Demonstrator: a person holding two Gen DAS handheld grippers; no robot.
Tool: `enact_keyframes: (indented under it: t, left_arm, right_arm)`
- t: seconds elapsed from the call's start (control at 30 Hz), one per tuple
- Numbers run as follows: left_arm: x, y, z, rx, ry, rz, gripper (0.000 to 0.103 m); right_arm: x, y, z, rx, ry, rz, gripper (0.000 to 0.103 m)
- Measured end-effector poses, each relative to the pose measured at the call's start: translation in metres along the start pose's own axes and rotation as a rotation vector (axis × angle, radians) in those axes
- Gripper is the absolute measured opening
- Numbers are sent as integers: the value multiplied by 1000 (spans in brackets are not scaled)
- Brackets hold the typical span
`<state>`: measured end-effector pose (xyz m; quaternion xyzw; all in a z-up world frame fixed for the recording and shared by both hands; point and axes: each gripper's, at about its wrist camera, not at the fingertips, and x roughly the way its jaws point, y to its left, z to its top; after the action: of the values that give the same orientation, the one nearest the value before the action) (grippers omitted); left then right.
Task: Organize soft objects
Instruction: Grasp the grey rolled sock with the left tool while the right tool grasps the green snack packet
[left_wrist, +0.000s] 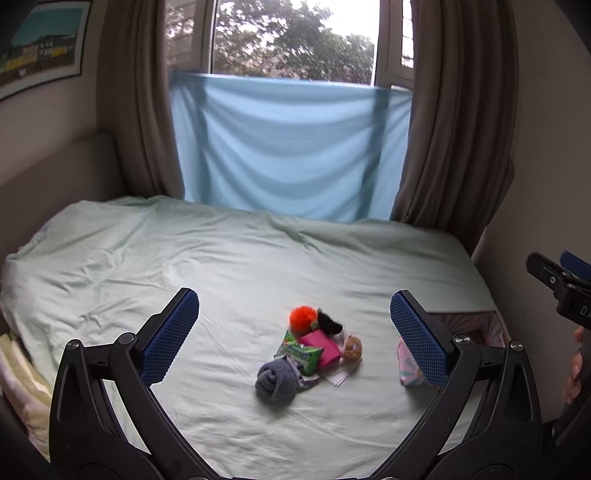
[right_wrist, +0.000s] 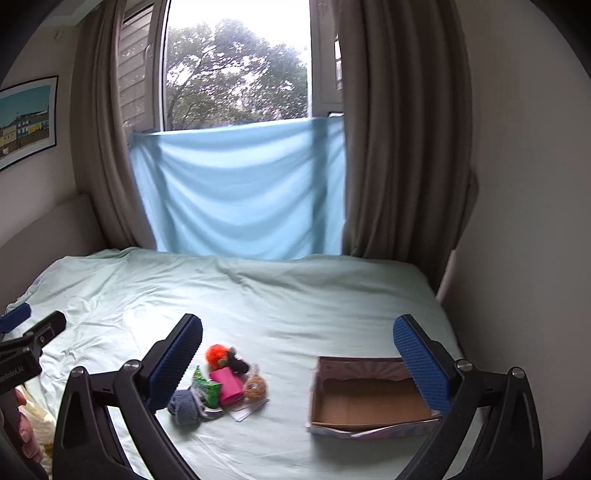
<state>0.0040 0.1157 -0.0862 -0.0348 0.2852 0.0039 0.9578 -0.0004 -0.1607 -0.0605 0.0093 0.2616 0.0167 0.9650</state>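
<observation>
Wrinkled green bedsheet (right_wrist: 295, 295) runs to curtained window (right_wrist: 236, 74).

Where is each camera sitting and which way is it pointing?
Left wrist: on the left gripper, facing the pile of soft objects on the bed and the window; the right gripper and a hand show at right.
Right wrist: on the right gripper, facing the box; the left gripper shows at left.
Shared: pile, bed, blue cloth, both sets of fingers open.
</observation>
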Motion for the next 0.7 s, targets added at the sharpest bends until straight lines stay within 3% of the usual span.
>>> enact_keyframes:
  t: [0.27,0.7]
  left_arm:
    - [85,48,-61,74,160,-113,103]
    - [250,59,-170,203,312,-233,103]
  right_arm:
    - [84,66,-41,-68,101,81,103]
    - [247,127,-148,-209,280,205,95]
